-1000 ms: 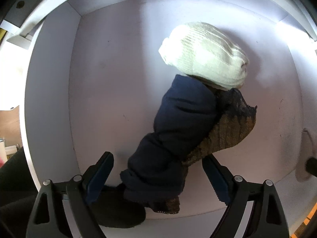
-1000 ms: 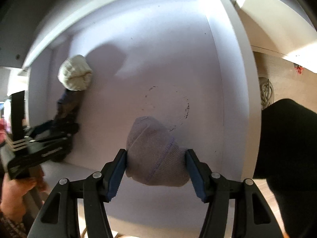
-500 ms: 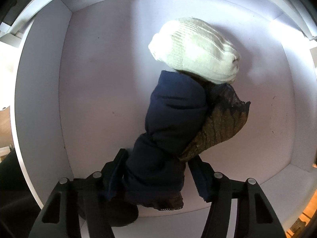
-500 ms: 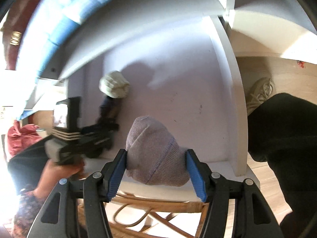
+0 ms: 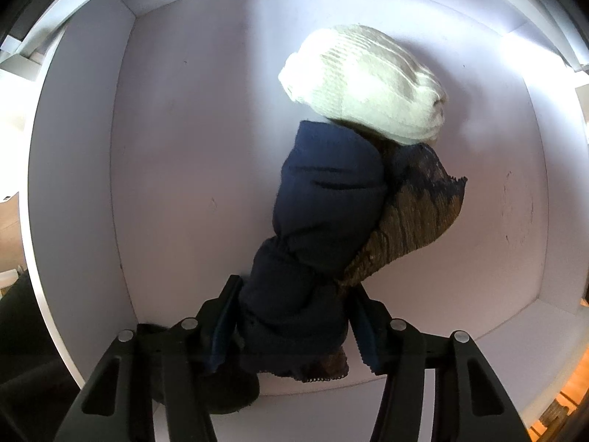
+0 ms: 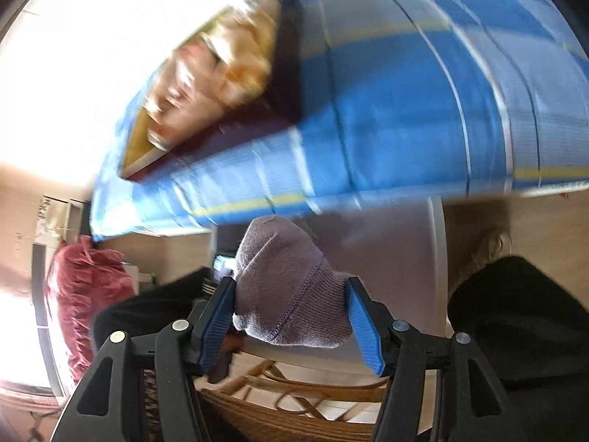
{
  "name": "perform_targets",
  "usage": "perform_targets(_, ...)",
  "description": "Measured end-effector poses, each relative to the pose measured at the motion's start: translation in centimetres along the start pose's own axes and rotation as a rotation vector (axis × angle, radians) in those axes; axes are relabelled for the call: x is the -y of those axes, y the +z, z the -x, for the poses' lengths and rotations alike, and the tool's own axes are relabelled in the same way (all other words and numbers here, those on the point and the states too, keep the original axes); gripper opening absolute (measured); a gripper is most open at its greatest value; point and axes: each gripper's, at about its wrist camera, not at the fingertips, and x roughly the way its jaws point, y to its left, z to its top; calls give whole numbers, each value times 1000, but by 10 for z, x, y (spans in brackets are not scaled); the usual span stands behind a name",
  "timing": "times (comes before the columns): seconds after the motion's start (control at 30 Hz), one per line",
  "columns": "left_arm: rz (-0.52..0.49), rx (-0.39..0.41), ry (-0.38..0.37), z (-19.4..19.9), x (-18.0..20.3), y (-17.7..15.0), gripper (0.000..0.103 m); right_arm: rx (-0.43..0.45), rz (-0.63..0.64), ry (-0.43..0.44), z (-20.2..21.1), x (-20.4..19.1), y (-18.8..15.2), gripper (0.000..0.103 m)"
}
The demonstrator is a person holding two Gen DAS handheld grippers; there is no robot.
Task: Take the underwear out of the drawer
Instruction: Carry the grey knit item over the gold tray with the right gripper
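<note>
In the left wrist view I look straight down into a white drawer (image 5: 73, 147). A navy underwear piece (image 5: 327, 202) with a brown lace edge (image 5: 416, 213) lies on its floor, its far end against a cream knitted roll (image 5: 364, 84). My left gripper (image 5: 294, 328) is closing on the near end of the navy piece, and both pads touch the fabric. My right gripper (image 6: 291, 316) is shut on a mauve knitted roll (image 6: 283, 276), held up above the drawer's side wall (image 6: 436, 258).
A black cloth (image 5: 228, 394) lies under the left gripper's left finger. Blue checked bedding (image 6: 405, 92) fills the top of the right wrist view. A red cloth (image 6: 84, 287) is at left, a rattan frame (image 6: 294, 397) below, and a person's black clothing (image 6: 515, 331) at right.
The left jaws have narrowed from wide apart onto the navy piece. The right gripper has risen out of the drawer with the mauve roll, so the bed now fills its view.
</note>
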Motion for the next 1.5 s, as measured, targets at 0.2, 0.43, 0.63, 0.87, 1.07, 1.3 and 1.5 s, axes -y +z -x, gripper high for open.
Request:
perform_targets(0.2,-26,-1,13,-3,4,-5,52,58,56,24,41,-37,33,61)
perform_targets(0.43,-23,-11,-4,1,5,-6,47,101,105,48,56,-83,80,61)
perform_targets(0.63,-4,-18,-33,-4,2,-8,41,115,121,73,36,-122,128,61)
perform_targets(0.87,22,-7,-75,-3,-7,-11,38,119,45,96,-9,-146,179,61)
perform_targets(1.07,35,3,-102,1,-12,-14,37,158,-10,65,-41,-153,221,61)
perform_targets(1.3,48,16,-137,7,-25,-14,37,183,-41,95,-77,-163,257,61)
perform_targets(1.5,51,30,-161,9,-31,-19,37,189,-52,90,-114,-170,278,61)
